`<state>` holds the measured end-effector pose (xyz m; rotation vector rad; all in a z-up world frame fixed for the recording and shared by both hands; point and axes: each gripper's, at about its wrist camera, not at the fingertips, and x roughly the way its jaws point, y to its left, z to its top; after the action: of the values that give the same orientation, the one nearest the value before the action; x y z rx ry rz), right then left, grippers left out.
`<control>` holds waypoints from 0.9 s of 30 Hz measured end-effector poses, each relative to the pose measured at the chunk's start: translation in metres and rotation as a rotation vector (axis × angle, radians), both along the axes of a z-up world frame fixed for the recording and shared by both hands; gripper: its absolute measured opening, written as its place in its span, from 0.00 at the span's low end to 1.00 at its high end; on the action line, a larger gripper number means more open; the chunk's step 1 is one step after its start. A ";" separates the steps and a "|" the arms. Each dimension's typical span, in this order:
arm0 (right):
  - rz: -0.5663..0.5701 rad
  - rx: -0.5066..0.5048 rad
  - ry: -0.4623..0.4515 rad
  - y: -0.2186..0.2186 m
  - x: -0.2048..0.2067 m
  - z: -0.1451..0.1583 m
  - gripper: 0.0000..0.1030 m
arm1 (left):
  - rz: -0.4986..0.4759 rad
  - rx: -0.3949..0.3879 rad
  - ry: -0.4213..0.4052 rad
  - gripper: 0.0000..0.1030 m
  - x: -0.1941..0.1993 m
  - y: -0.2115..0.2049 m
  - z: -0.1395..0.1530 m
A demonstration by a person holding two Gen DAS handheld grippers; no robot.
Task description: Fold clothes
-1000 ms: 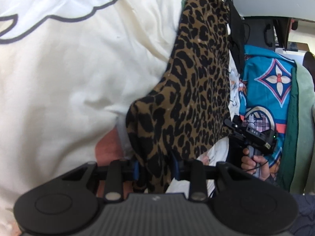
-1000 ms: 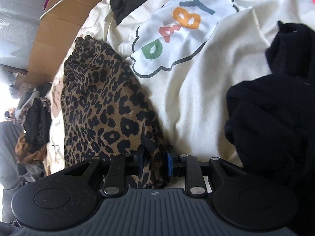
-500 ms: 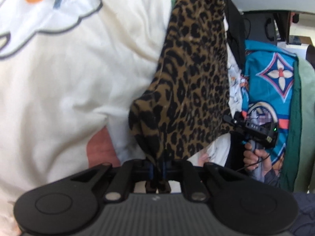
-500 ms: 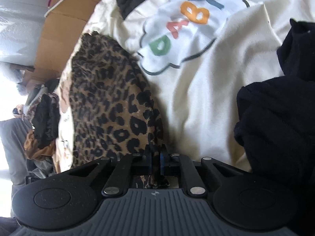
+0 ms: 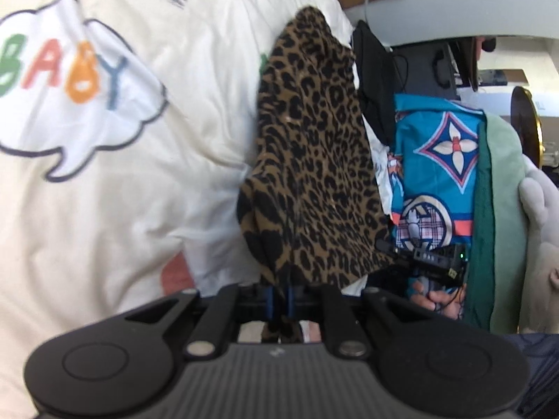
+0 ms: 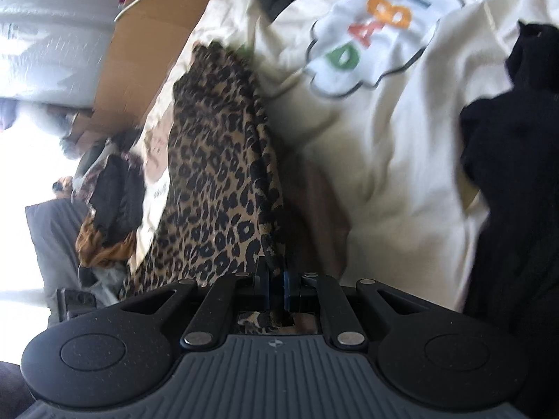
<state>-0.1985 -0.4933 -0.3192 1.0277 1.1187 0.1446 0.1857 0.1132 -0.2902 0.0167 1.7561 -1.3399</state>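
Note:
A leopard-print garment [image 5: 311, 160] hangs stretched between both grippers above a cream sheet [image 5: 181, 181] printed with a "BABY" speech bubble. My left gripper [image 5: 280, 296] is shut on one corner of its near edge. In the right wrist view the same leopard-print garment [image 6: 216, 174] rises off the cream sheet [image 6: 394, 146], and my right gripper [image 6: 276, 288] is shut on its other corner. In the left wrist view my right gripper [image 5: 429, 256] shows small at the right, a hand [image 5: 436, 302] under it.
A blue patterned cloth [image 5: 436, 160] and a green cloth [image 5: 503, 216] lie right of the leopard piece. A black garment [image 6: 513, 174] is heaped at the right. Cardboard [image 6: 139, 52] and more crumpled clothes [image 6: 111, 209] lie at the far left.
Both grippers closed on the leopard garment's edge and then rose, pulling it up off the cream sheet. The "BABY" print has come further into the left wrist view.

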 end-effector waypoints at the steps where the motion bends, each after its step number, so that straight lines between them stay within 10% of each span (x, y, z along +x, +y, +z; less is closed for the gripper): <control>1: 0.014 0.004 0.003 0.004 -0.001 0.001 0.05 | 0.002 0.005 0.002 0.07 0.001 0.004 0.000; 11: 0.020 0.068 0.020 0.017 -0.032 0.001 0.05 | 0.012 0.040 -0.003 0.08 0.006 0.027 0.002; 27: -0.078 0.080 -0.157 0.002 0.018 0.020 0.05 | 0.105 -0.124 -0.077 0.08 0.017 -0.028 0.032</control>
<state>-0.1806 -0.4916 -0.2988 1.1098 0.9353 0.2058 0.2022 0.0853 -0.2581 -0.0909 1.5859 -1.3513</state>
